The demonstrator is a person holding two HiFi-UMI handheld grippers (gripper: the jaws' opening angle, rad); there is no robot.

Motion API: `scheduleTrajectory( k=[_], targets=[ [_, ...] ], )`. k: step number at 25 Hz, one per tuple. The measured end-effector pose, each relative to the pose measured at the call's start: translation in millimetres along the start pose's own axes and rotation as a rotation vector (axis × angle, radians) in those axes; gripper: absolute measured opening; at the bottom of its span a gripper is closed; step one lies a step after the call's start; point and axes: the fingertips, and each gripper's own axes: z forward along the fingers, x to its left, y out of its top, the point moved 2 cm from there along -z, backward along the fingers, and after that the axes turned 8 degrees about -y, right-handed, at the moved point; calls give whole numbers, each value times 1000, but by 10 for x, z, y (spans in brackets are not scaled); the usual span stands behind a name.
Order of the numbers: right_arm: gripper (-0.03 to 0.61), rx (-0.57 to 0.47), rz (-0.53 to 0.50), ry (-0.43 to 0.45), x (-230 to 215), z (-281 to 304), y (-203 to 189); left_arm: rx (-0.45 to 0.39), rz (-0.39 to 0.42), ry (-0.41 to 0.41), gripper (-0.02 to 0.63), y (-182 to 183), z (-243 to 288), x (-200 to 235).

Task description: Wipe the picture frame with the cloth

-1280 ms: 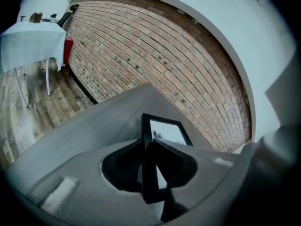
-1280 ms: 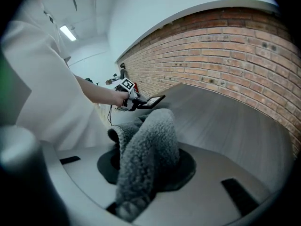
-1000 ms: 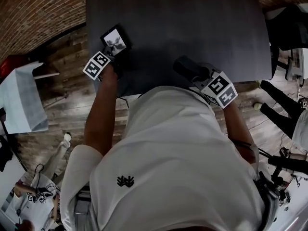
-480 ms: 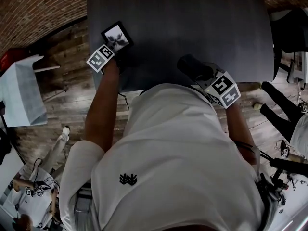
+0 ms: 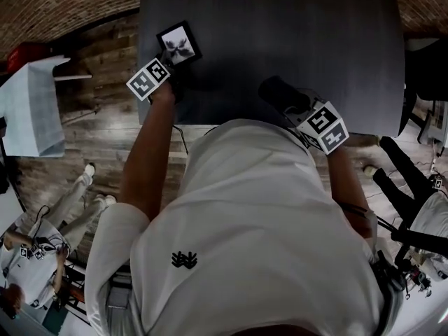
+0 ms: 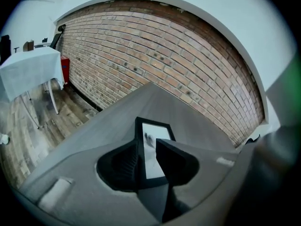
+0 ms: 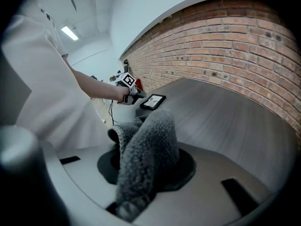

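Between the left tongs (image 6: pixel 146 149), clamped by its edge: black picture frame (image 6: pixel 155 128), at the dark desk (image 5: pixel 301 26). In the right tongs (image 7: pixel 146 166), gripped tight: grey fleecy cloth (image 7: pixel 150 133), well apart from the left tongs.

One picture frame (image 5: pixel 178 44), one cloth (image 5: pixel 277 93), one table (image 5: pixel 294 26); two grippers, left gripper (image 6: pixel 148 149) and right gripper (image 7: pixel 146 166)
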Motion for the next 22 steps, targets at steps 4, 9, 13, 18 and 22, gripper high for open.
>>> scheduleTrajectory(
  k=[4, 9, 13, 18, 22],
  targets=[
    [92, 0, -35, 40, -67, 62, 11, -20, -12, -29, 109, -93, -236, -138],
    [92, -9, -68, 109, -231, 215, 24, 21, 10, -134, 58, -362, -462, -511],
    [92, -19, -114, 177, -332, 377, 48, 112, 49, -217, 21, -725, -592, -896],
    [92, -23, -166, 305, -339, 583, -20, 241, 212, -265, 18, -1161, -823, -1455],
    [92, -14, -229, 364, -313, 731, -135, 268, 213, -313, 17, -1390, -959, -1783]
  ],
)
